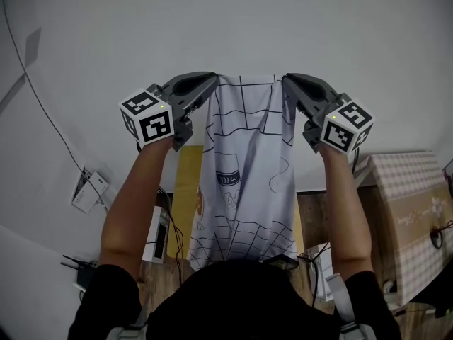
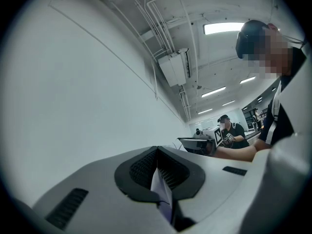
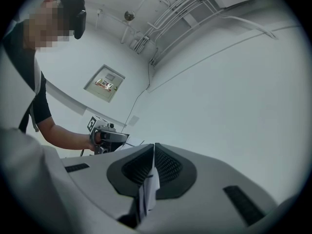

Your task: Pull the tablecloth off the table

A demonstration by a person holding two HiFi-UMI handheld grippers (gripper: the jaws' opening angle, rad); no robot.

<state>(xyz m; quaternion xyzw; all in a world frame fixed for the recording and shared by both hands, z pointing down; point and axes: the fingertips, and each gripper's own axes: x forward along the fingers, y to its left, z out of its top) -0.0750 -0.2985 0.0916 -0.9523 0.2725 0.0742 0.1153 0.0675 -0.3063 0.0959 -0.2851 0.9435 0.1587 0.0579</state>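
A white tablecloth with a dark grid and line drawings hangs straight down in front of me, held up by its two top corners. In the head view my left gripper is shut on the top left corner and my right gripper on the top right corner, both raised toward the white wall. The left gripper view shows its gripper closed, with a sliver of cloth pinched between the pads. In the right gripper view a fold of cloth sticks out of the closed right gripper.
A table with a checked cover stands at the right, below my right arm. A cable runs down the wall to boxes on the floor at the left. Another person sits far off in the left gripper view.
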